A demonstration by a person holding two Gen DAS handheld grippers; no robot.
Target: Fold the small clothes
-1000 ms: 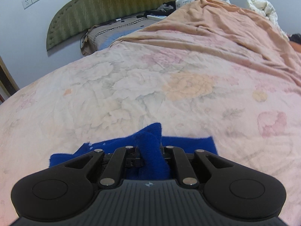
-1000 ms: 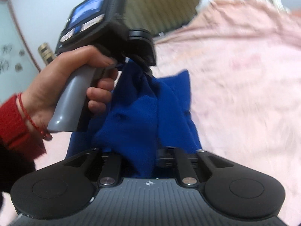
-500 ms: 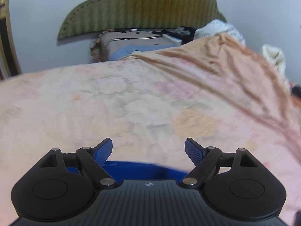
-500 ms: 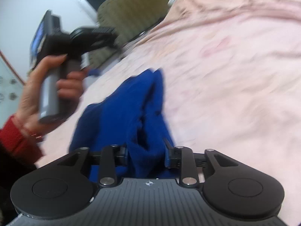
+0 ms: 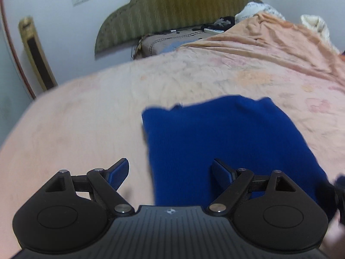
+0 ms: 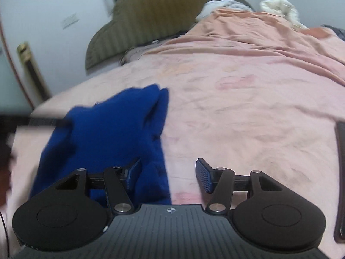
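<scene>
A small blue knit garment [image 5: 226,146] lies on the pink floral bedsheet [image 5: 90,129]. In the left wrist view it lies flat and roughly rectangular, ahead and to the right. My left gripper [image 5: 170,172] is open and empty, its left finger over bare sheet and its right finger over the cloth's near edge. In the right wrist view the garment [image 6: 112,138] lies bunched at the left. My right gripper [image 6: 168,174] is open, with a fold of the cloth lying loose against its left finger.
A green padded headboard [image 5: 172,10] and pillows stand at the far end of the bed. A rumpled orange blanket [image 5: 280,43] covers the far right. A dark strap-like object [image 6: 340,172] lies at the right edge of the right wrist view.
Both grippers have let go of the blue garment and opened. The cloth has dropped onto the sheet. The left gripper has swung back over it.
</scene>
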